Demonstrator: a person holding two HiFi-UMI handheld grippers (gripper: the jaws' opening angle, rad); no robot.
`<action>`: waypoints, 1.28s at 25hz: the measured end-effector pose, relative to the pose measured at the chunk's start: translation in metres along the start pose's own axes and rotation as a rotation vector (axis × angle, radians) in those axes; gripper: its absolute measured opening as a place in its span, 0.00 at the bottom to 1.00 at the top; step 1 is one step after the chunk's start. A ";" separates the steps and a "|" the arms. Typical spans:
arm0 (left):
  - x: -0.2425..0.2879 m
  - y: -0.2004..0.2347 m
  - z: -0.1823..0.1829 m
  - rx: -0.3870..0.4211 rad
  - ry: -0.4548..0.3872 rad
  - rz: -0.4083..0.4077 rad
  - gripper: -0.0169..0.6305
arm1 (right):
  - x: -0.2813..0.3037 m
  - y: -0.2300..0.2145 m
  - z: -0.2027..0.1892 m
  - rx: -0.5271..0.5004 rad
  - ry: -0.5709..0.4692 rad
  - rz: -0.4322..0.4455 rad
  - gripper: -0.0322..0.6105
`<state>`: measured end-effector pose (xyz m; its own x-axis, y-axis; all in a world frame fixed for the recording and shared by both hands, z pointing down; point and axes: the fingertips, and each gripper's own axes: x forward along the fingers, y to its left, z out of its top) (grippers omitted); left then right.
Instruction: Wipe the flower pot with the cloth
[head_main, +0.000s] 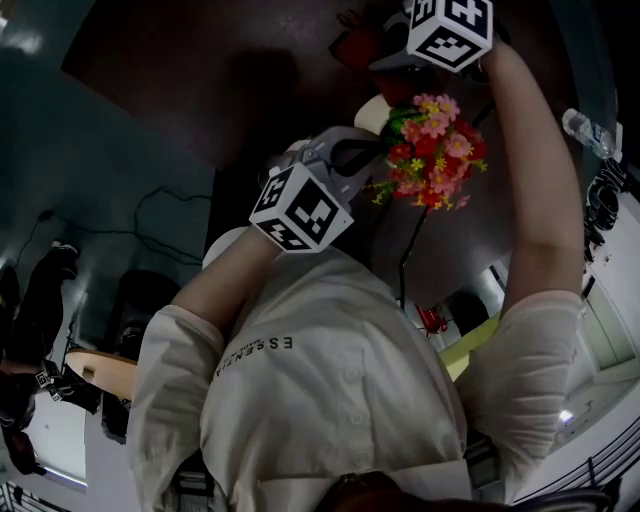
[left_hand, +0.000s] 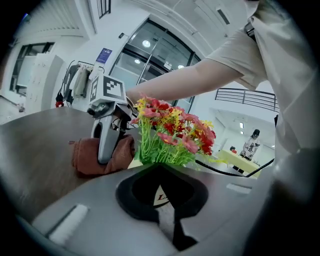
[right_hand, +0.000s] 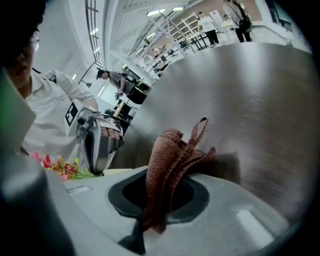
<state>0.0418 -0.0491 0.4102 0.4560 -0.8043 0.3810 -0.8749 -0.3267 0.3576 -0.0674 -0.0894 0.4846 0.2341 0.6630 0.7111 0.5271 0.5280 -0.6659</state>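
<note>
A cream flower pot (head_main: 374, 112) full of red, pink and yellow artificial flowers (head_main: 436, 150) stands on the dark table (head_main: 170, 70). My left gripper (head_main: 366, 142) is shut on the pot's rim; in the left gripper view a cream sliver of the pot (left_hand: 157, 193) shows between its jaws, under the flowers (left_hand: 170, 132). My right gripper (head_main: 393, 52) is beyond the pot, shut on a rust-red cloth (head_main: 355, 45). In the right gripper view the cloth (right_hand: 172, 155) sticks up bunched from the closed jaws. The pot's body is mostly hidden.
A black cable (head_main: 410, 250) runs across the table near the pot. A clear plastic bottle (head_main: 590, 135) lies at the right edge. In the left gripper view a yellow table (left_hand: 240, 162) and a person stand far behind.
</note>
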 end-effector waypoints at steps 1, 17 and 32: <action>-0.001 0.000 -0.001 0.000 0.004 -0.002 0.05 | -0.004 -0.003 0.001 -0.006 -0.003 -0.036 0.13; -0.035 0.005 -0.011 -0.002 0.010 -0.003 0.05 | 0.043 0.068 0.082 -0.072 -0.100 0.248 0.13; -0.054 0.023 0.012 0.093 -0.041 -0.035 0.05 | -0.111 -0.009 -0.033 0.292 -0.656 -0.485 0.13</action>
<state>-0.0050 -0.0197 0.3880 0.4810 -0.8107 0.3338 -0.8708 -0.3976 0.2890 -0.0716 -0.1852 0.4190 -0.5284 0.4539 0.7175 0.1948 0.8874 -0.4179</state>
